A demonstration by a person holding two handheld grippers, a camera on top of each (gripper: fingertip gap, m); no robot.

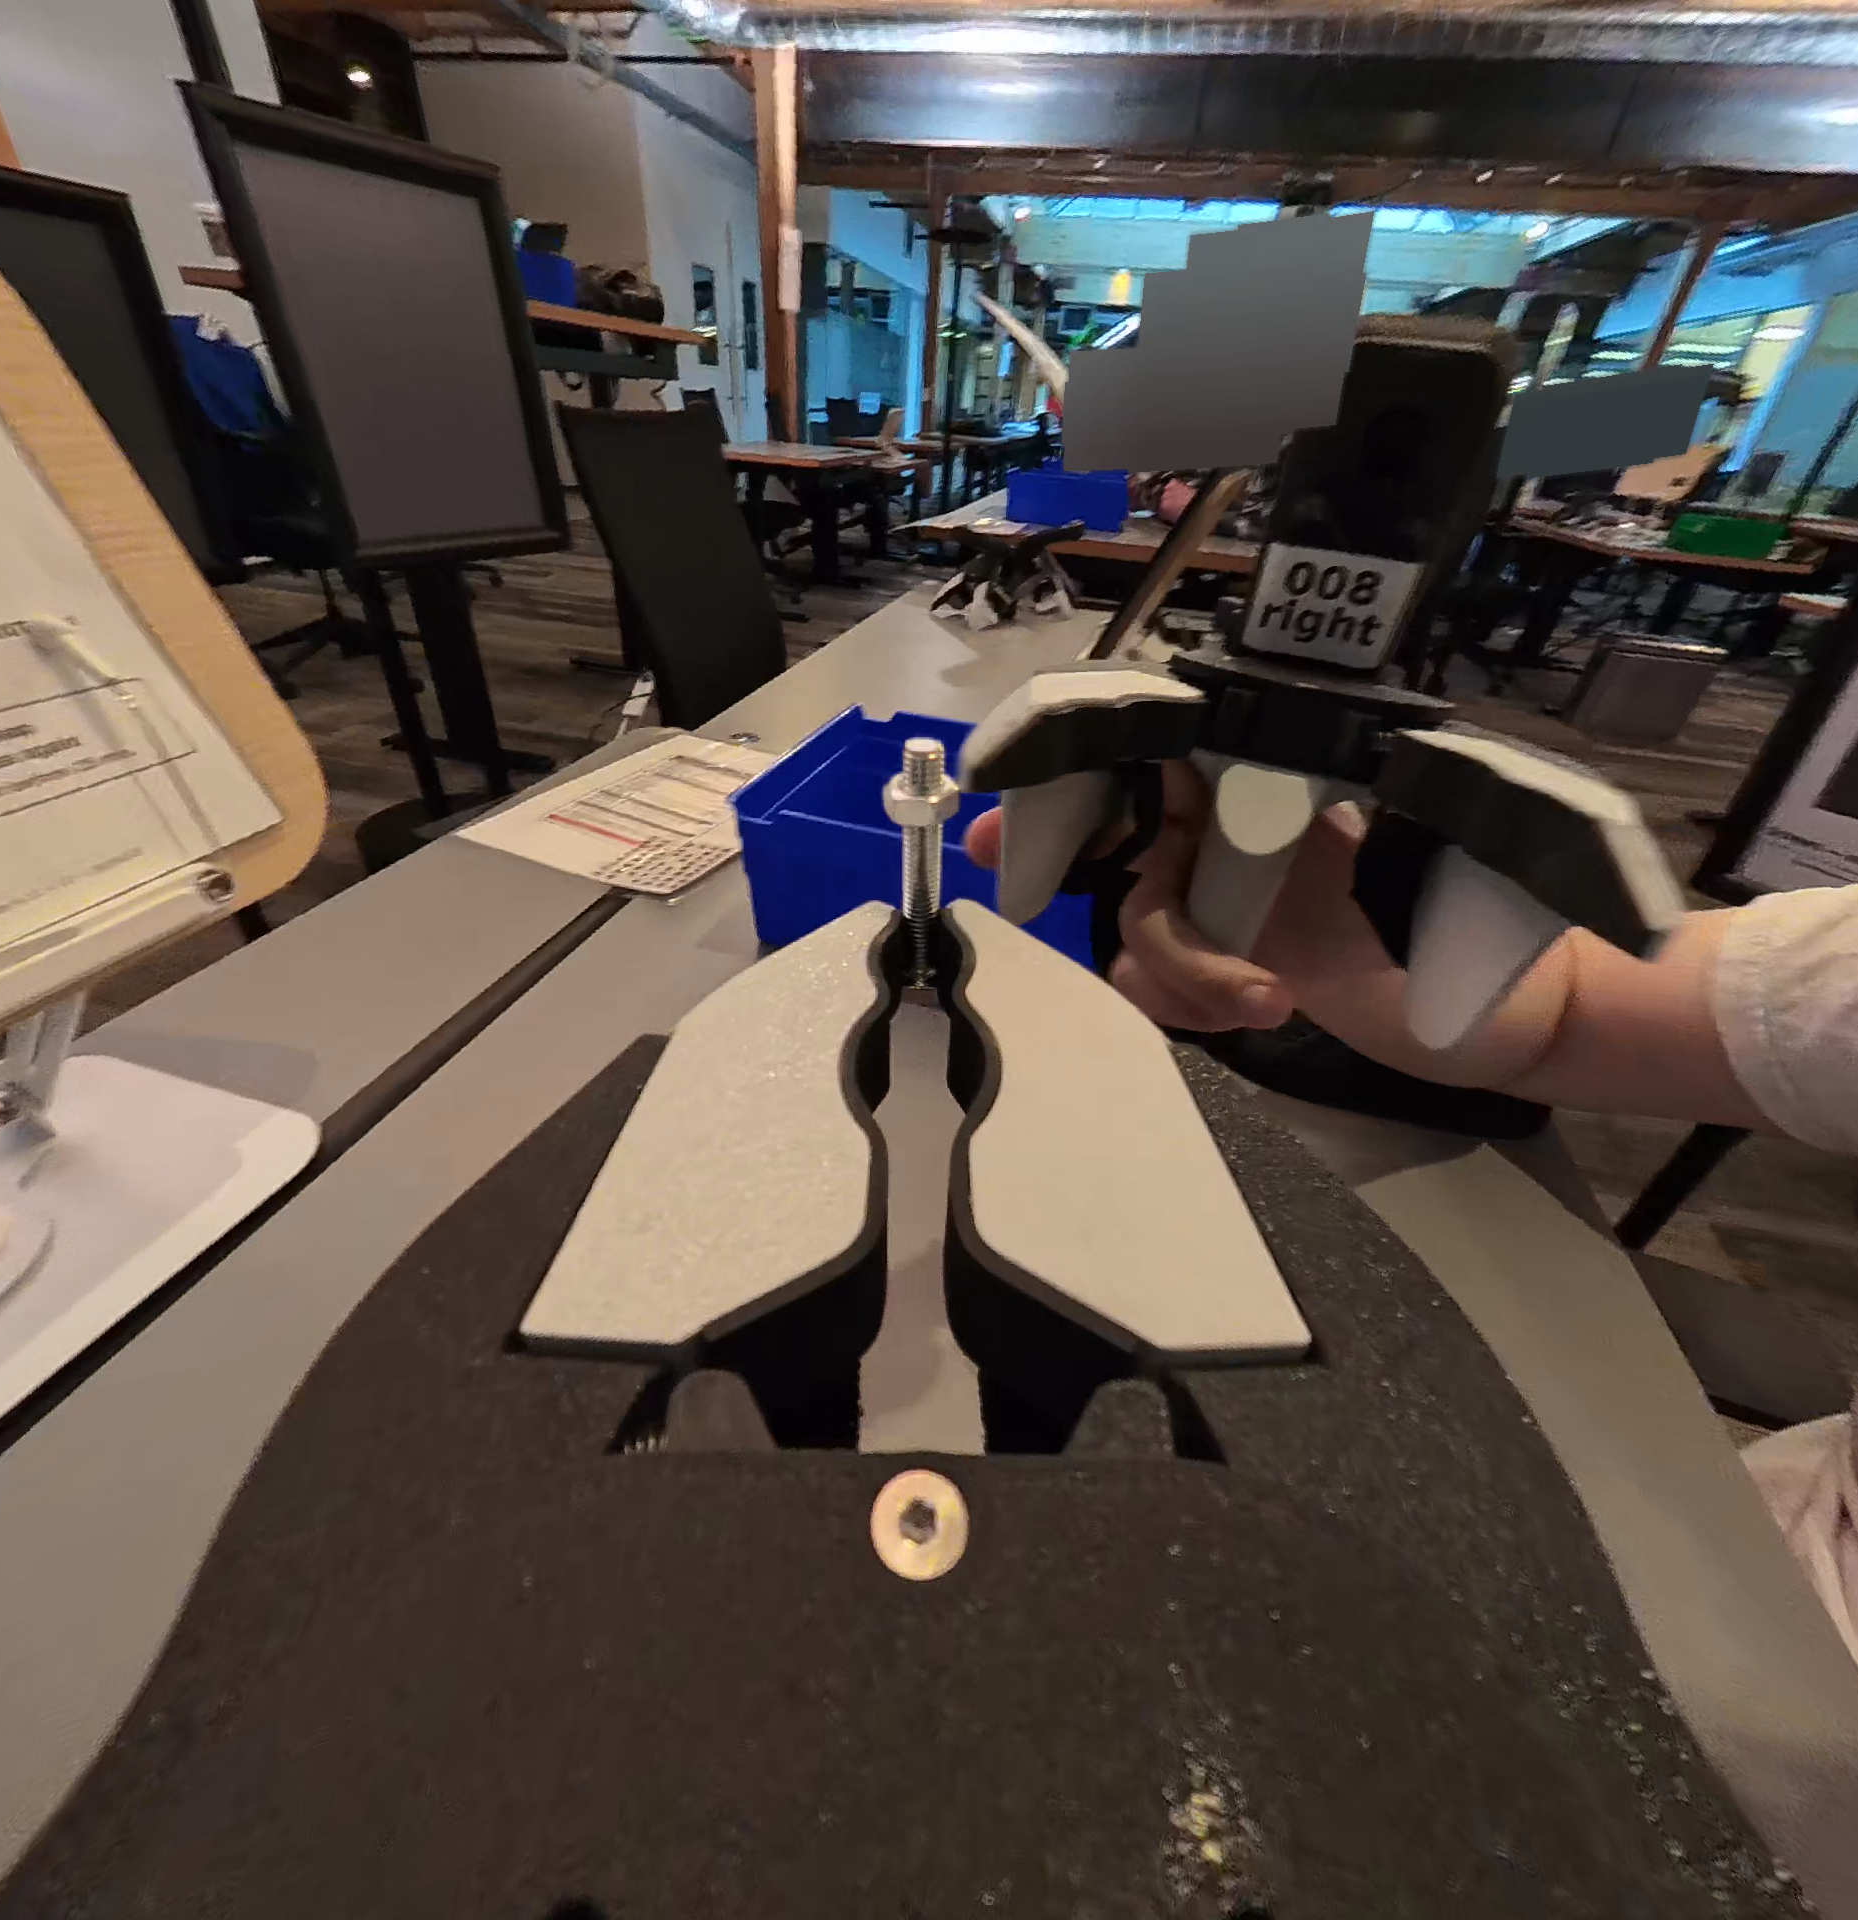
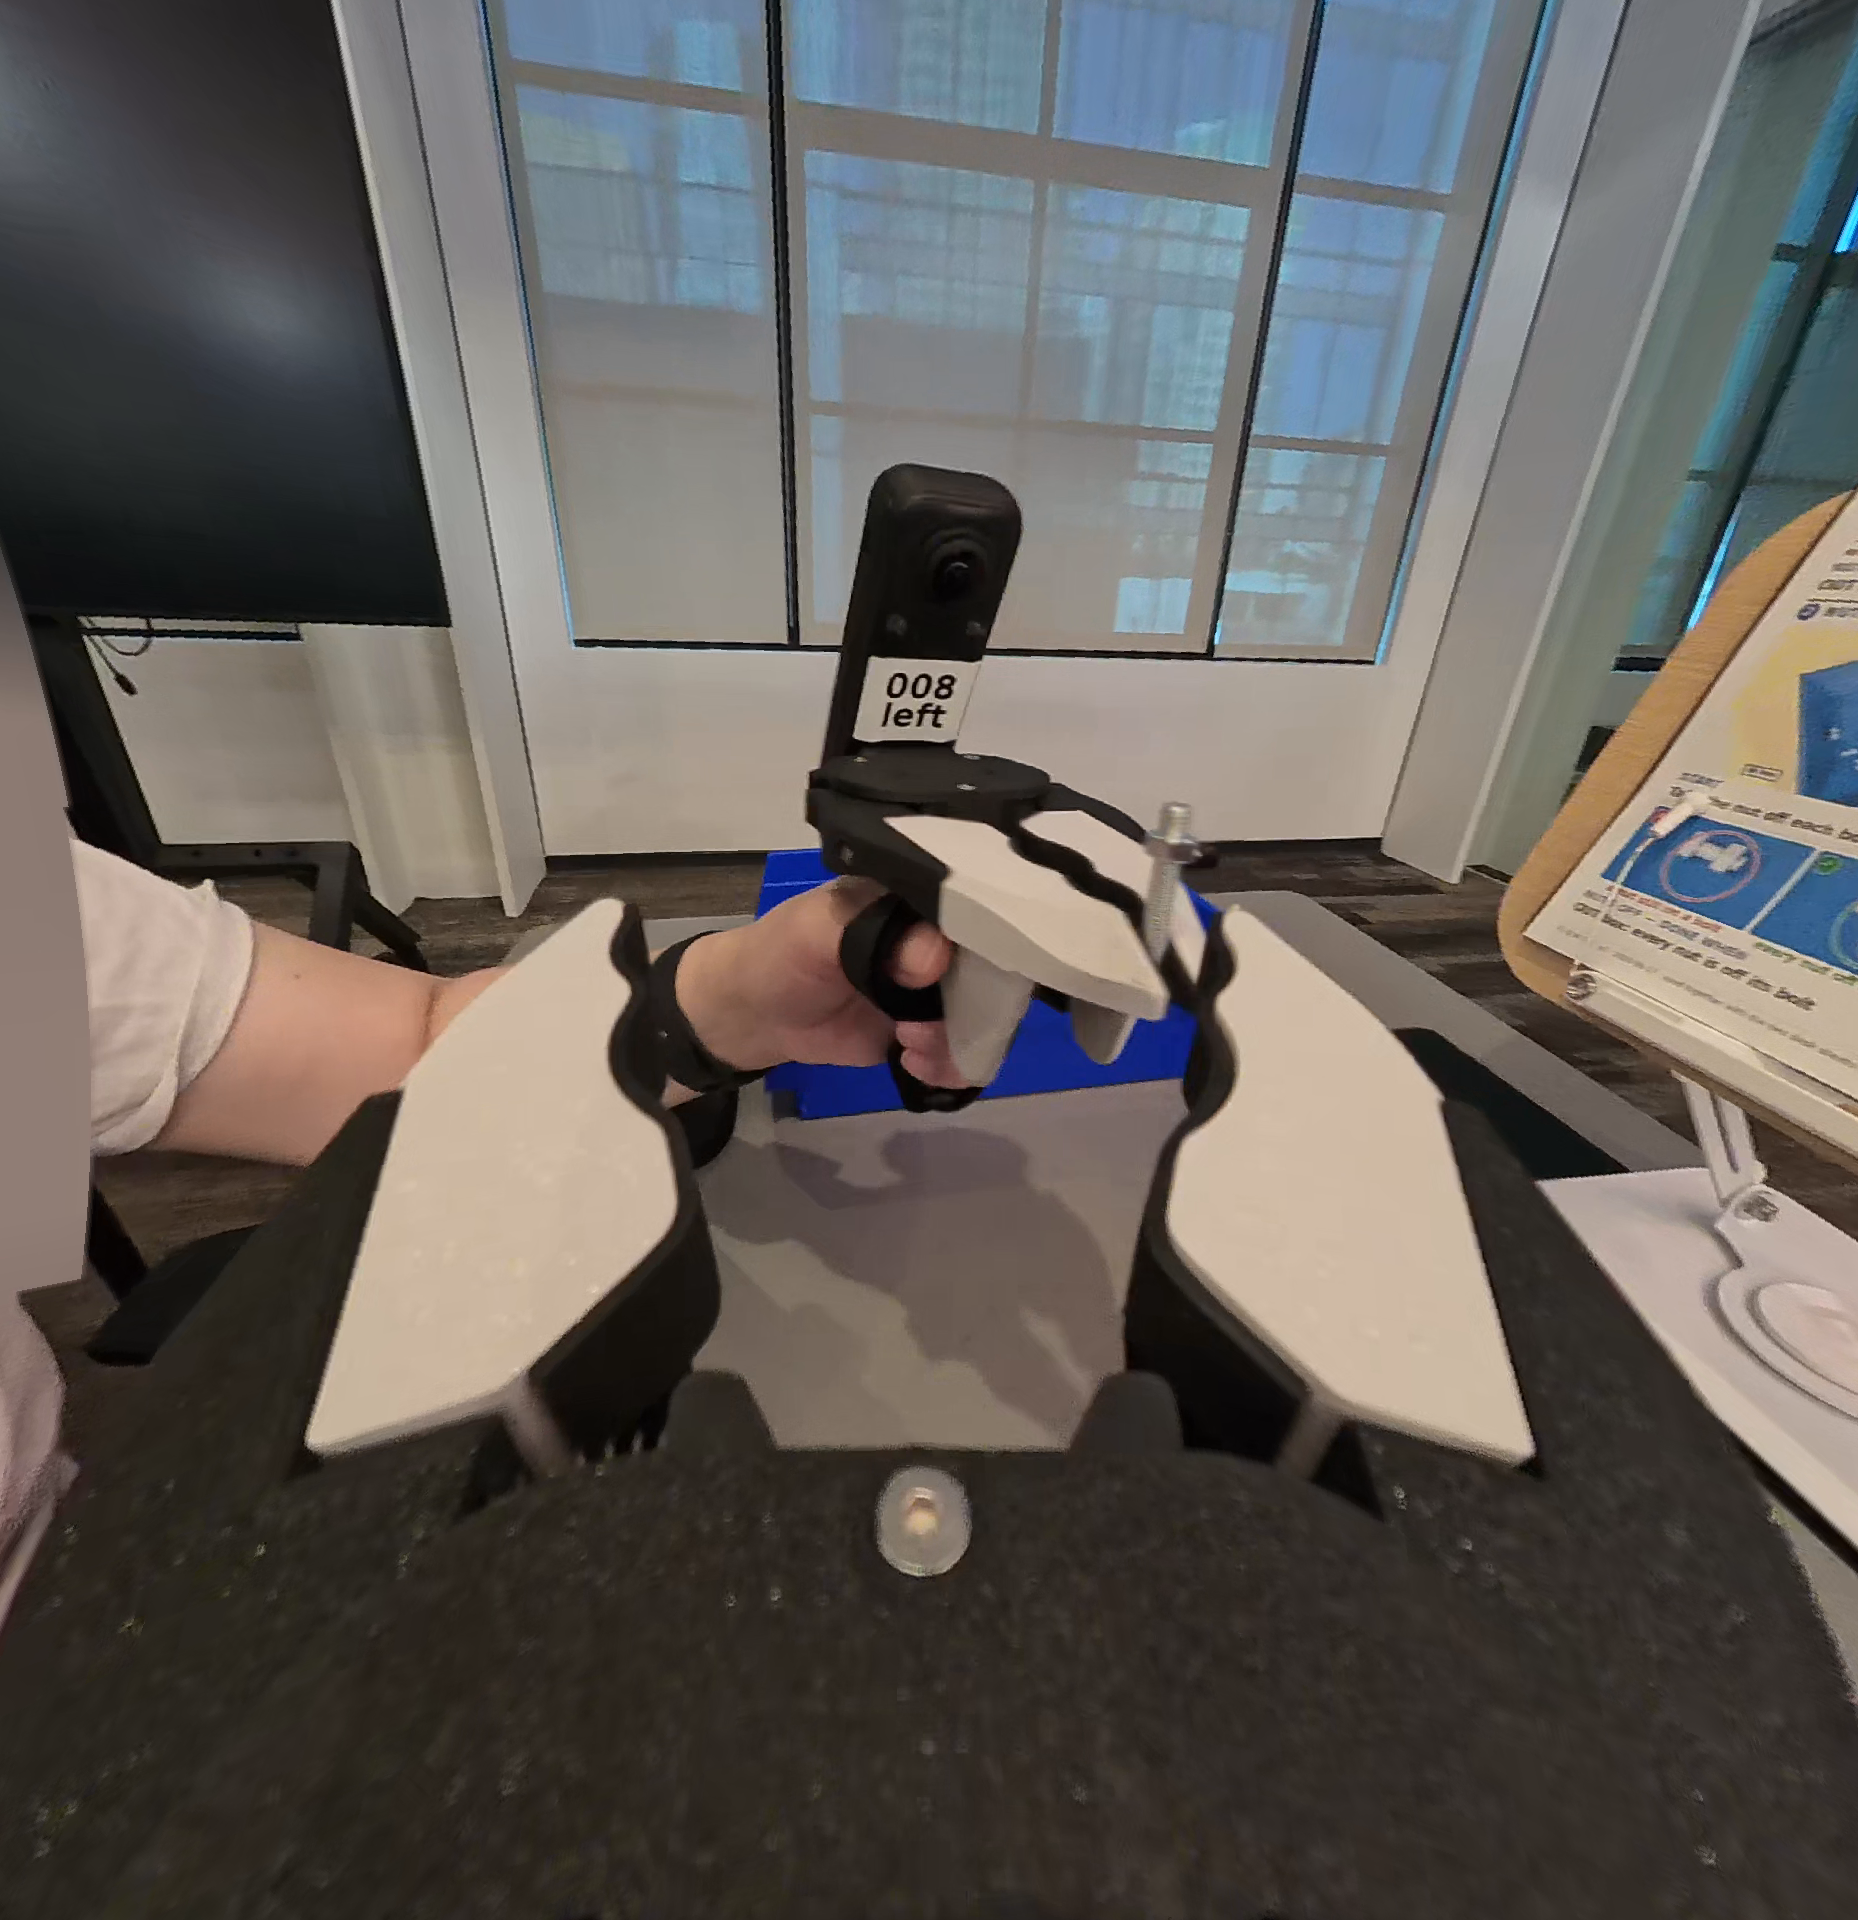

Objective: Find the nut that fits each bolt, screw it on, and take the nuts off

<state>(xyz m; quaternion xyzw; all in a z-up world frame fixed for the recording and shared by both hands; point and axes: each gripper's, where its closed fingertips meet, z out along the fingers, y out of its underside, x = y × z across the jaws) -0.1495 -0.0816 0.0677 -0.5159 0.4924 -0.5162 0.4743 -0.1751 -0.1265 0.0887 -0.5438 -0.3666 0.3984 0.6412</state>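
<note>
My left gripper (image 1: 920,925) is shut on the lower end of a silver bolt (image 1: 920,862) and holds it upright above the grey table (image 1: 405,1039). A silver hex nut (image 1: 920,800) sits on the thread near the bolt's top. My right gripper (image 1: 1309,842) is open and empty, just right of the bolt, its near fingertip close to the nut. In the right wrist view my right gripper (image 2: 925,935) is wide open, and the left gripper (image 2: 1169,966) holds the bolt (image 2: 1172,883) by my right finger's tip. A blue bin (image 1: 831,842) stands behind the bolt.
An instruction board on a white stand (image 1: 83,644) is at the table's left edge; it also shows in the right wrist view (image 2: 1735,883). A laminated sheet (image 1: 644,810) lies beside the bin. A black chair (image 1: 686,561) stands past the table.
</note>
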